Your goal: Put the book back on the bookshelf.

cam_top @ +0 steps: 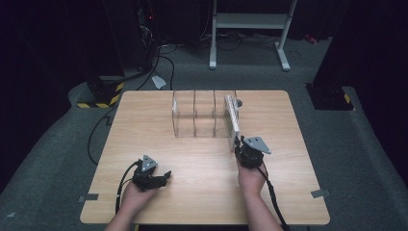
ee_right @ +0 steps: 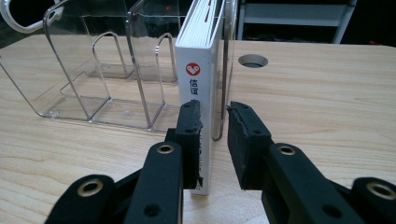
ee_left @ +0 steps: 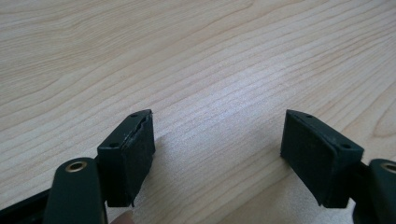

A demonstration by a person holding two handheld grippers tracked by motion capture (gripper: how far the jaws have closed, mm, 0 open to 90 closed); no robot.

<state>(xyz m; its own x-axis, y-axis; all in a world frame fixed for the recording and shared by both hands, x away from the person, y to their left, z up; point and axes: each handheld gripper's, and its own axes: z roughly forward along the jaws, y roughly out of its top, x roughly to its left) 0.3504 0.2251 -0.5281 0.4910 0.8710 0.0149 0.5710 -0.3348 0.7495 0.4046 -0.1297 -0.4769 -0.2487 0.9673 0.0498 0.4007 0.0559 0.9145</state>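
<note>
White book: your right tongs (ee_right: 215, 140) are closed on the white book (ee_right: 198, 79), one pad on each cover at the lower part of its spine; you see the same grip in the high view (cam_top: 239, 146).
Where it is: the book (cam_top: 232, 120) stands in the right-most slot of the clear rack (cam_top: 195, 115), at the far middle of the surface (cam_top: 144, 125).
Which way it points: upright on its bottom edge, spine towards you, long axis vertical, pages running away from you into the rack.
Left tongs: yours (ee_left: 219, 154) gape wide with nothing between them, low over bare wood (ee_left: 187, 56), well apart from the book; in the high view (cam_top: 163, 177) they lie near the front left.
Materials: glossy white cover with a red round mark, clear plastic dividers (ee_right: 135, 60) with rounded tops, pale grained wood, matte black rubbery pads (ee_right: 247, 140).
</note>
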